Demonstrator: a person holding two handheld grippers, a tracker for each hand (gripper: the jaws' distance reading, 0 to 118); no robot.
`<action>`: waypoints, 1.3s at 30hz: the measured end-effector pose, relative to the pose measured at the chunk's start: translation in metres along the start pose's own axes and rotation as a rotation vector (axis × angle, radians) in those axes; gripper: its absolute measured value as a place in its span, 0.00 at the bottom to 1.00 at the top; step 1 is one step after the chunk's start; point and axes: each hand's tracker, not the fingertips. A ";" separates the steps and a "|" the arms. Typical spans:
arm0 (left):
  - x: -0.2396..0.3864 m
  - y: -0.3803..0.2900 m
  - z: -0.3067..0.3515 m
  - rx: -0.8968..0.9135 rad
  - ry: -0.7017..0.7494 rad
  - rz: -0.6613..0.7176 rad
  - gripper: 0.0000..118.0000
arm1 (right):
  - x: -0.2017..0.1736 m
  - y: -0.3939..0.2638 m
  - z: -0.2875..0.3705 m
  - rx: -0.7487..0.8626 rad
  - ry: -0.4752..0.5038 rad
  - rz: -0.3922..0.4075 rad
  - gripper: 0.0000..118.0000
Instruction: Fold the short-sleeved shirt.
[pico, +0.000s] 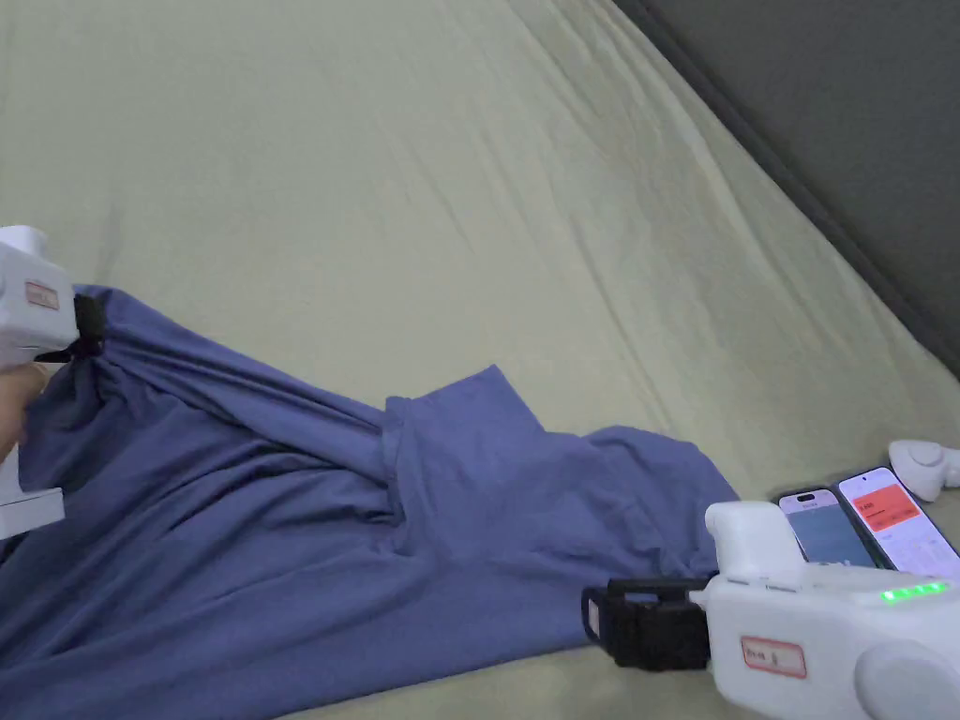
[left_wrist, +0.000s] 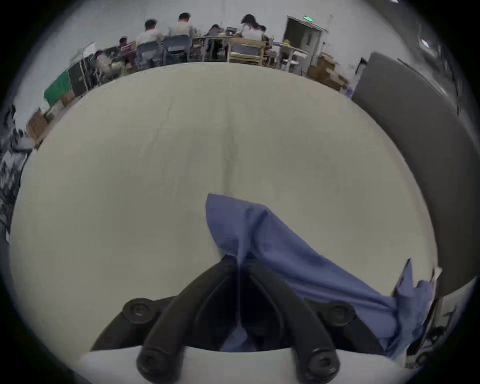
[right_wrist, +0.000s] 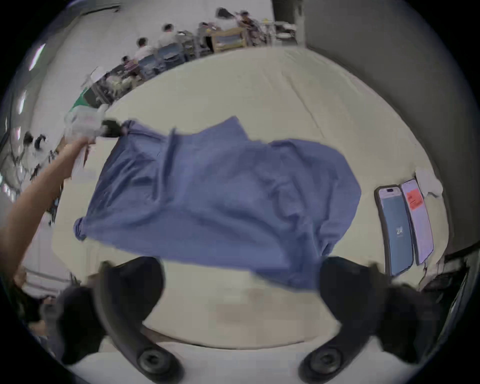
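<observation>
Shirt: I see the blue short-sleeved shirt (pico: 309, 525) spread in loose wrinkles over the pale green sheet (pico: 394, 169), lying across the near half of the bed, with one sleeve (pico: 469, 412) pointing up toward the far side.

Left gripper: my left gripper (left_wrist: 240, 262) has its jaws pressed together on a bunched corner of the shirt; cloth pokes out past the tips and also shows between the jaws lower down. In the head view it sits at the left edge (pico: 86, 328), and the fabric fans out from it in taut pleats.

Right gripper: my right gripper (right_wrist: 240, 283) has its jaws spread wide apart with nothing between them. The near hem of the shirt lies just beyond the tips, and I cannot tell whether the right-hand jaw touches the cloth. In the head view its black jaws (pico: 647, 623) sit at the shirt's lower right edge.

Arm: my bare forearm (right_wrist: 33, 192) runs from the left edge of the right gripper view up to the left gripper's white body (right_wrist: 83, 127).

Beside the shirt: two phones (pico: 867, 530) lie side by side on the sheet, screens lit, just right of the shirt, with a small white device (pico: 923, 464) near them.

Background: people sit at desks (left_wrist: 181, 41) beyond the far edge of the bed.
</observation>
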 end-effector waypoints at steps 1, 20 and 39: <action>0.001 0.000 0.004 -0.006 -0.006 -0.005 0.00 | 0.010 0.016 -0.014 -0.045 -0.029 0.006 0.97; 0.018 -0.015 0.083 0.079 -0.003 0.045 0.00 | -0.013 0.031 0.061 0.149 -0.177 0.210 0.05; -0.087 0.164 0.366 0.687 -0.092 0.429 0.00 | -0.075 0.401 0.223 0.596 -0.149 0.226 0.05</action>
